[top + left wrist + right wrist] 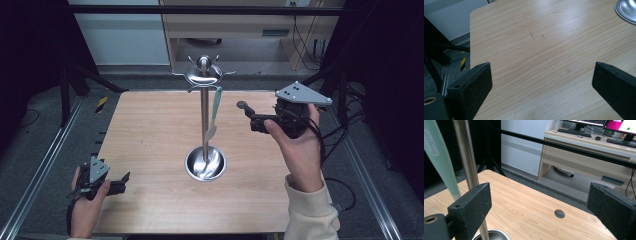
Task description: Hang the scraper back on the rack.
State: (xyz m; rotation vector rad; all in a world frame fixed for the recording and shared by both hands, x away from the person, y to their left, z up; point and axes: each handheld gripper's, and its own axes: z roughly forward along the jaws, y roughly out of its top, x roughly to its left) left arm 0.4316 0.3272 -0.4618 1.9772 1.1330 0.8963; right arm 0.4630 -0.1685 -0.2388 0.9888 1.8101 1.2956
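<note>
A steel utensil stand (204, 115) rises from a bowl-shaped base (205, 163) at the middle of the wooden table (150, 130), with hooks around its top. A pale green utensil (215, 112) hangs from one hook, just right of the pole. My right gripper (251, 120) is held above the table to the right of the utensil, open and with nothing in it. In the right gripper view the pole (467, 157) and the utensil (441, 160) stand beyond the left jaw of my right gripper (539, 202). My left gripper (125, 182) rests open near the front left corner, bare wood between the jaws (541, 77).
A small dark round hole (559, 213) sits in the tabletop behind the stand. The base's rim (626, 10) shows at the top right of the left gripper view. Black frame bars and rails surround the table, and a desk with monitors (599, 135) stands beyond.
</note>
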